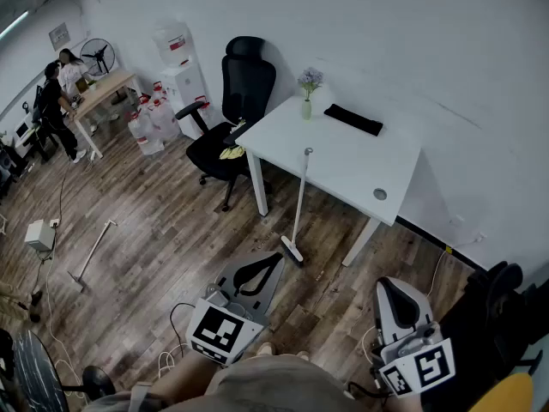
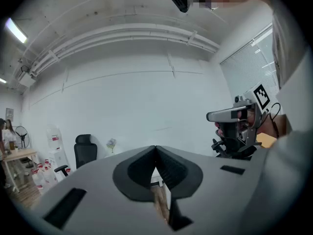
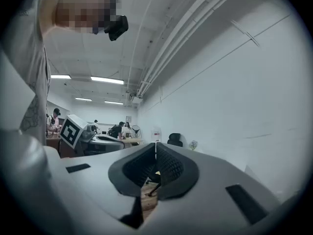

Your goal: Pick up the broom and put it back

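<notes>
A white long-handled broom [image 1: 298, 204] leans upright against the front edge of the white table [image 1: 343, 157], its head on the floor. A second white long-handled tool [image 1: 93, 251] lies flat on the wood floor at the left. My left gripper [image 1: 273, 262] [image 2: 155, 148] is held low in front of me, shut and empty, its tips a short way from the leaning broom's head. My right gripper [image 1: 390, 287] [image 3: 156, 145] is level at the right, jaws together with nothing between them. Neither gripper touches a broom.
A black office chair [image 1: 232, 118] stands left of the table. On the table are a small flower vase [image 1: 307, 101] and a black pad [image 1: 352, 119]. Water jugs [image 1: 150, 123] and a dispenser [image 1: 182, 71] stand by the wall. People stand at a far desk [image 1: 103, 88]. Cables [image 1: 51, 316] cross the floor.
</notes>
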`<control>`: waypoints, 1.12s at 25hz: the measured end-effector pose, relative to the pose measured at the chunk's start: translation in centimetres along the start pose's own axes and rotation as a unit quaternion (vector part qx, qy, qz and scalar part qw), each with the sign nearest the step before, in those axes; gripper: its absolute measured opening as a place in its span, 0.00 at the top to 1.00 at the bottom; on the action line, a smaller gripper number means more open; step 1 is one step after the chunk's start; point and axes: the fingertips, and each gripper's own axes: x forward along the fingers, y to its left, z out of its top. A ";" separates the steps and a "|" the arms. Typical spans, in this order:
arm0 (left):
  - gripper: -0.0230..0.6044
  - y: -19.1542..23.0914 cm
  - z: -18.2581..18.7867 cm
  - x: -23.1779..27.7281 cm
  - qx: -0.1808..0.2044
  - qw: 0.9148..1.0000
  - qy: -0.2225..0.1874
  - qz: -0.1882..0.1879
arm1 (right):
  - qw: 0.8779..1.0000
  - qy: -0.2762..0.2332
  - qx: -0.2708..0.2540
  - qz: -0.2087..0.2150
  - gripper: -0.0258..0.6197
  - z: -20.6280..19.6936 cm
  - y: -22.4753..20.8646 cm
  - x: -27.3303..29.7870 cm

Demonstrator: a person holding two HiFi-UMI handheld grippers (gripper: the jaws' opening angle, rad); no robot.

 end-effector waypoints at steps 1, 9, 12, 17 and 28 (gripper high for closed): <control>0.94 -0.2 0.1 0.0 0.000 1.000 0.000 0.001 | 1.000 -0.002 0.001 -0.001 0.91 0.0 -0.1 -0.2; 0.94 -1.3 0.3 -0.1 0.005 1.000 0.002 0.007 | 0.999 -0.024 0.021 -0.005 0.91 0.6 -1.1 -1.7; 0.94 -1.9 0.2 0.0 0.004 1.000 0.004 0.010 | 0.999 -0.020 0.025 -0.004 0.91 0.3 -1.5 -2.1; 0.94 -3.4 -0.4 0.1 0.010 1.000 0.013 0.009 | 0.999 -0.014 0.030 0.004 0.91 -0.6 -2.0 -3.2; 0.57 -2.7 0.9 -0.1 -0.001 0.996 -0.032 0.079 | 0.999 0.001 0.038 0.007 0.91 -2.2 -2.9 -4.3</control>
